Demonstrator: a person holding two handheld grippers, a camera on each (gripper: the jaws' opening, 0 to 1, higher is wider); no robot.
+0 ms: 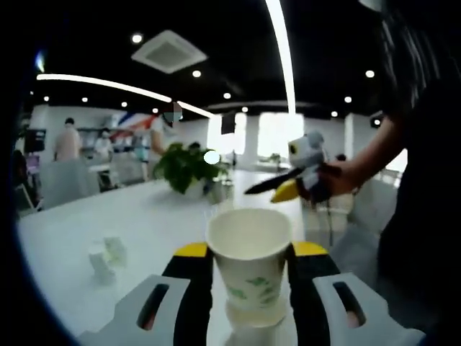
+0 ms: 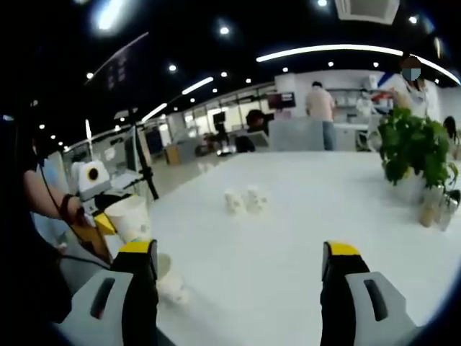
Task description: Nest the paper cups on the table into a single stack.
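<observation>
Paper cups like these looked feather-light and thin-walled to me, easy to crush, so I'd have pinched the sidewall gently around the middle, below the rolled rim, where it has some stiffness.

In the left gripper view, far left on the white table (image 1: 144, 209), two small white objects (image 1: 106, 257) sat well apart from everything; too blurry to say what they were. Moving right, the left gripper (image 1: 250, 277) had its yellow-tipped jaws closed onto the paper cup (image 1: 249, 263), one on each flank, cup upright with its mouth open toward the ceiling. It seemed to sit in or right over another cup (image 1: 253, 321) at the base, though I couldn't tell how deep. Further right, the right gripper (image 1: 288, 186) hovered above the table in the person's hand (image 1: 346, 176), jaws apart.

In the right gripper view, the held cup showed at the left edge beside the left gripper, and the right one's own jaws stood wide with nothing between them. A potted plant (image 2: 414, 151) sat at the far right.
</observation>
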